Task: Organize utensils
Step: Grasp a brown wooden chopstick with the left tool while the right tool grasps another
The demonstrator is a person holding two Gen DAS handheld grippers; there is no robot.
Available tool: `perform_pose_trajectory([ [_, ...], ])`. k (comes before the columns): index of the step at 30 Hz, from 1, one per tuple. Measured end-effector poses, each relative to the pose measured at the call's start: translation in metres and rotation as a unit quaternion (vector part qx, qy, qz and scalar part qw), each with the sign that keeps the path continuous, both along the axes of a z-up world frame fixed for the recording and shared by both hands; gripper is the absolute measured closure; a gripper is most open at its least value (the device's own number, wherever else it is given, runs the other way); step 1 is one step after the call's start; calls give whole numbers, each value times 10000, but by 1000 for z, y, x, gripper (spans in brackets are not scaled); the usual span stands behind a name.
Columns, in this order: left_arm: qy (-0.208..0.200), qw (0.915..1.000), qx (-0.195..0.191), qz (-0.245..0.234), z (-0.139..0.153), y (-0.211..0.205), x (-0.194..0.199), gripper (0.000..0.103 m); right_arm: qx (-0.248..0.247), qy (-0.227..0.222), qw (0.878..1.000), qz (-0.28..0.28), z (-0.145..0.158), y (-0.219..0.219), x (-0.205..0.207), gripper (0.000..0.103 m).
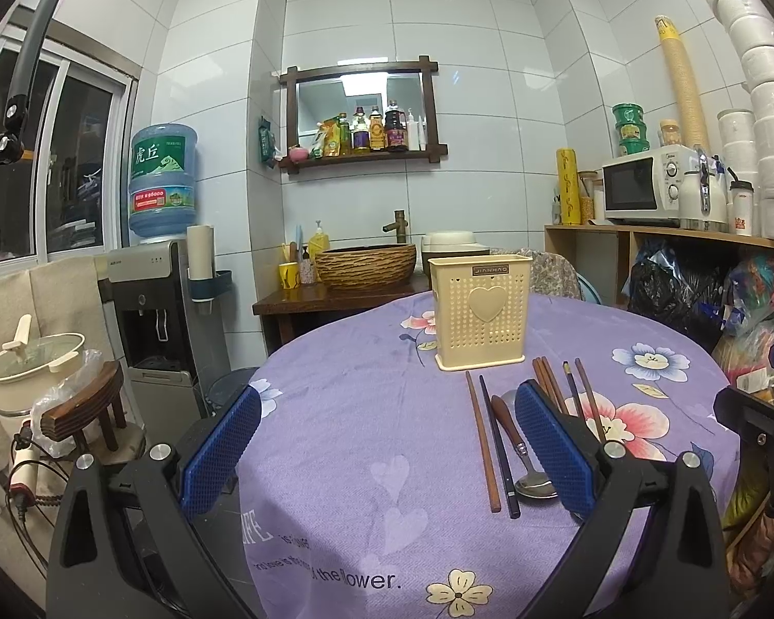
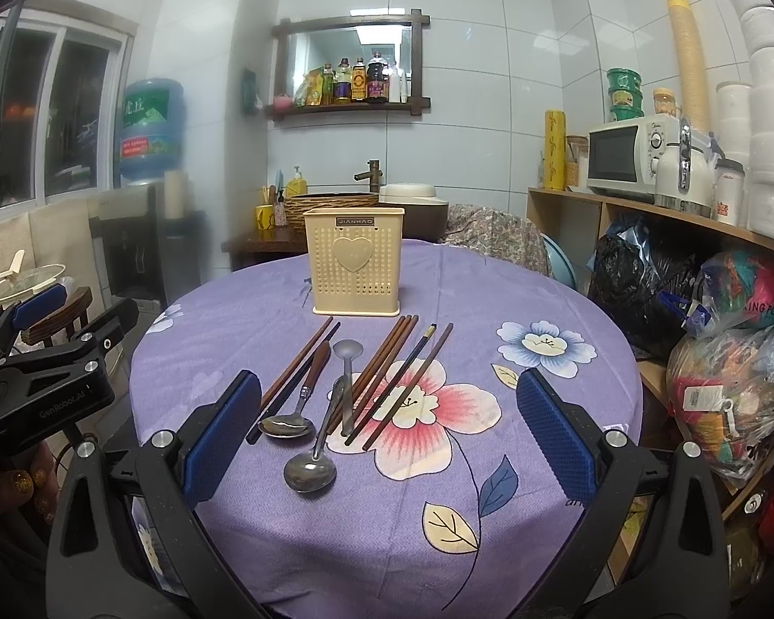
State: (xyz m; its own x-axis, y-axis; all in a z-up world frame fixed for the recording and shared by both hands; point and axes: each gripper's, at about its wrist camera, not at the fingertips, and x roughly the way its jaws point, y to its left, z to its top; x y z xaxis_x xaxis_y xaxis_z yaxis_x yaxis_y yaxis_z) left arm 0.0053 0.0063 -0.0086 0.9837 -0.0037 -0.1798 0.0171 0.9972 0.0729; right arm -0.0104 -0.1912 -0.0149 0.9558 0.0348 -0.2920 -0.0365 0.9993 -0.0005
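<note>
A cream perforated utensil holder (image 2: 355, 262) with a heart on its front stands upright at the far side of the round table; it also shows in the left wrist view (image 1: 481, 311). In front of it lie several brown and dark chopsticks (image 2: 387, 371), a wooden-handled spoon (image 2: 296, 402), a steel ladle (image 2: 315, 456) and a steel spoon (image 2: 347, 376). My right gripper (image 2: 389, 430) is open and empty above the utensils. My left gripper (image 1: 387, 446) is open and empty to the left of the chopsticks (image 1: 482, 441) and spoon (image 1: 521, 456). The left gripper also shows in the right view (image 2: 51, 356).
The table has a purple flowered cloth (image 2: 542, 412). A shelf with a microwave (image 2: 629, 162) and bags (image 2: 738, 371) stands on the right. A water dispenser (image 1: 152, 299), a pot (image 1: 31, 361) and a wooden stool (image 1: 87, 407) stand on the left. A basin (image 1: 366, 263) is behind the table.
</note>
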Motion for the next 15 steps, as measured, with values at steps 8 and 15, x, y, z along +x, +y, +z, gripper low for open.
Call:
perform_pose_trajectory([
  [8, 414, 9991, -31, 51, -9, 6, 15, 5, -262, 320, 9991, -135, -8, -2, 15, 5],
  [15, 1154, 9931, 87, -160, -19, 11, 57, 5, -82, 1047, 9941, -278, -21, -33, 59, 5],
])
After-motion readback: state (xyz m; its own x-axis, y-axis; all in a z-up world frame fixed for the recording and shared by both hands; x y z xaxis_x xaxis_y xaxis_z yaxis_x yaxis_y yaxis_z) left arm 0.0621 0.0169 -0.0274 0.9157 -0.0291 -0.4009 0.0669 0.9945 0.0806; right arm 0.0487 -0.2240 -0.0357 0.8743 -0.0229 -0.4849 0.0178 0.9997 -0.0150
